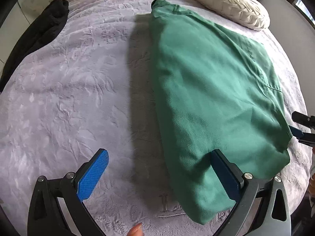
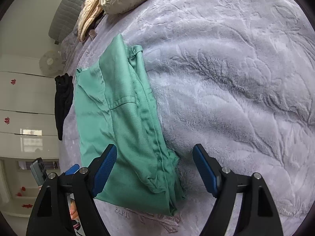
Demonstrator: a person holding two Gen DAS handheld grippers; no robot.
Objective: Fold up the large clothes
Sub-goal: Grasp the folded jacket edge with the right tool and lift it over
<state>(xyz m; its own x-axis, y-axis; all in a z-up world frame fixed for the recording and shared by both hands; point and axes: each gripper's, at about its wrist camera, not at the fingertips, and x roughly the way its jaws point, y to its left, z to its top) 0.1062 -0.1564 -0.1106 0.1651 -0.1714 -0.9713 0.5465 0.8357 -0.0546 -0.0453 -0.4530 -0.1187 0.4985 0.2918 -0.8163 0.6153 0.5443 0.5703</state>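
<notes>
Lilac bedspread (image 1: 69,98): green garment (image 1: 206,98) overlaps both spread claws.

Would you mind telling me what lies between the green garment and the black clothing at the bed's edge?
Only bare lilac blanket separates the green garment from the black clothing, as the left wrist view shows.

Both wrist views close over bed (image 1: 69,98)

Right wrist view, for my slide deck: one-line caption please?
Open right gripper hovers over folded green garment on lilac blanket.
</notes>
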